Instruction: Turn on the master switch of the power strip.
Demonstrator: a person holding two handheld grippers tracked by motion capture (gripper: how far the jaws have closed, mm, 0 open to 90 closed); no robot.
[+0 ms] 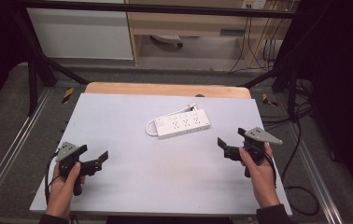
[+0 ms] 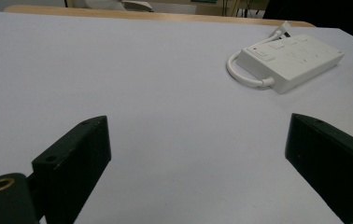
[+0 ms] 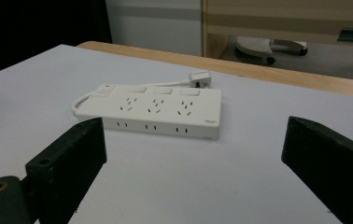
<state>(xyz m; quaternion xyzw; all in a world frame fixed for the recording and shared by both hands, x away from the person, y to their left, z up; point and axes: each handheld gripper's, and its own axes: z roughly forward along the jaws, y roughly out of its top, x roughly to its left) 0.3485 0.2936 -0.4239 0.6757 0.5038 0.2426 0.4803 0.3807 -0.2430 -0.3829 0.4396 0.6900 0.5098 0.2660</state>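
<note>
Your left gripper (image 1: pixel 94 160) and right gripper (image 1: pixel 229 147) hover spread and empty over the table (image 1: pixel 132 186), so the power strip (image 1: pixel 179 123) is untouched and everything remains.

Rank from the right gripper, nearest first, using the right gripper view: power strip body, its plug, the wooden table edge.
1. Power strip: straight ahead, centre-left, on the white surface.
2. Plug: just behind the strip's far side.
3. Wooden table edge: beyond both, along the back.

Right gripper jaws stand wide apart.
</note>
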